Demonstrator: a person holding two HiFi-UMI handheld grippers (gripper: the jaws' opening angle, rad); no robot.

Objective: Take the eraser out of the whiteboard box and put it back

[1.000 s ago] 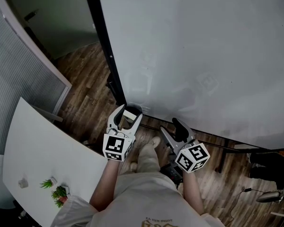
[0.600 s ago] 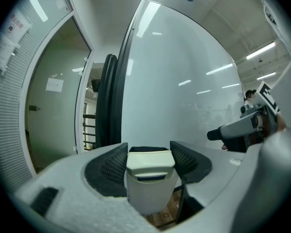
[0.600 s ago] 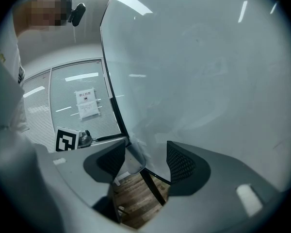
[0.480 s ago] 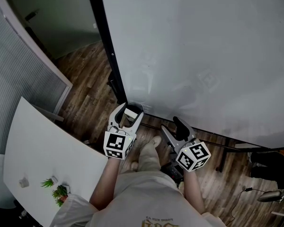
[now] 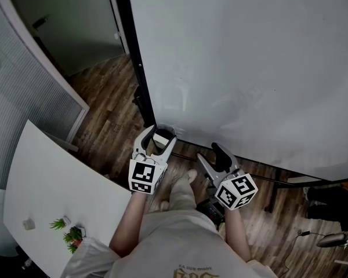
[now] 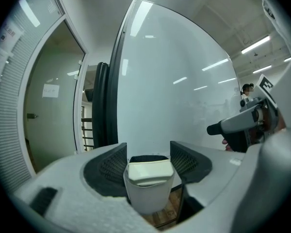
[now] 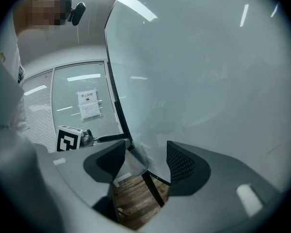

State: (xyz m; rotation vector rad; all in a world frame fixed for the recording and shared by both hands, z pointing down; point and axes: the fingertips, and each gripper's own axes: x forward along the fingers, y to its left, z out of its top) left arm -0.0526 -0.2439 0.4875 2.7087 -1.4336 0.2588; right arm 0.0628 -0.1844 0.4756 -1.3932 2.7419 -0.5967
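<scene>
My left gripper (image 5: 158, 135) is shut on the eraser (image 5: 160, 139), a white block with a cream top and black felt. It holds the eraser level in front of the lower left corner of the whiteboard (image 5: 249, 68). In the left gripper view the eraser (image 6: 149, 174) fills the gap between both pads, felt end toward the board. My right gripper (image 5: 207, 152) stands open and empty a little to the right, also facing the board. Between its jaws, the right gripper view shows a pale box-like holder (image 7: 128, 165) at the board's bottom corner.
A black upright post (image 5: 130, 51) frames the board's left edge. A white table (image 5: 52, 196) with a small plant (image 5: 69, 233) stands at the lower left. Dark furniture and a cable (image 5: 327, 204) lie at the right. The person's shoe (image 5: 189, 175) rests on the wood floor below the grippers.
</scene>
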